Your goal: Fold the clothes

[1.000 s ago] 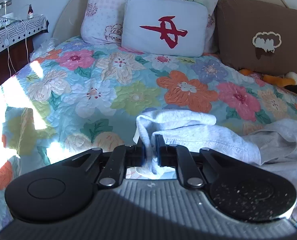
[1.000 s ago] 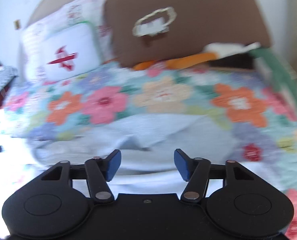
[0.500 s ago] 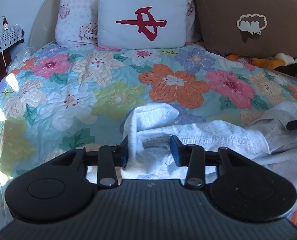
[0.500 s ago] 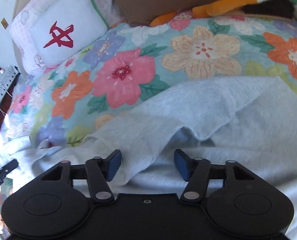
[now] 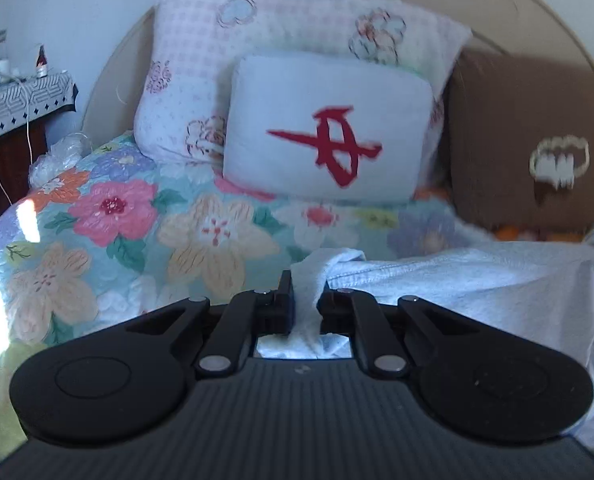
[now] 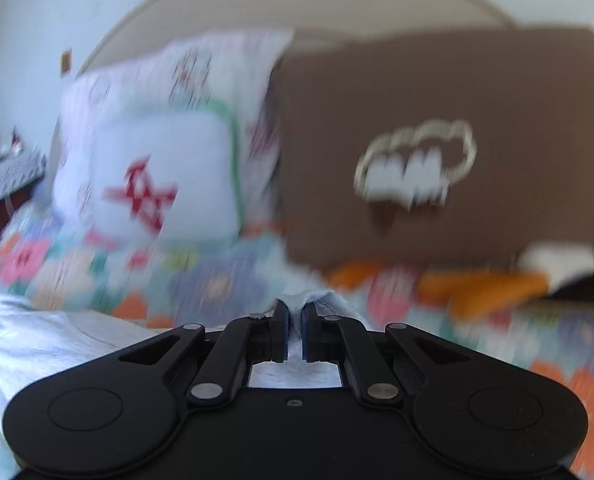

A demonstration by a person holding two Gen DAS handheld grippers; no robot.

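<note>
The left gripper (image 5: 306, 308) is being closed on a bunched corner of the pale grey, soft cotton garment (image 5: 457, 276), with cloth pinched between its pads. The right gripper (image 6: 295, 332) is being held clamped on another fold of the same garment (image 6: 37, 344), its pads nearly together with a thin ridge of fabric between them.

Seen from the left gripper, the garment is being stretched away to the right, its stitched hem running roughly level across the flower-patterned quilted bedspread (image 5: 137, 240). Seen from the right gripper, the rest of the cloth is lying off to the left. The long axis is therefore judged to be spanned between the two grippers, each holding one end, neither being nearer.

Beyond the garment on the bedspread, a white cushion with a red mark (image 5: 329, 128) and a brown rectangular cushion (image 5: 537, 140) are being propped against the headboard. The right view is blurred, so finer detail cannot be told.
</note>
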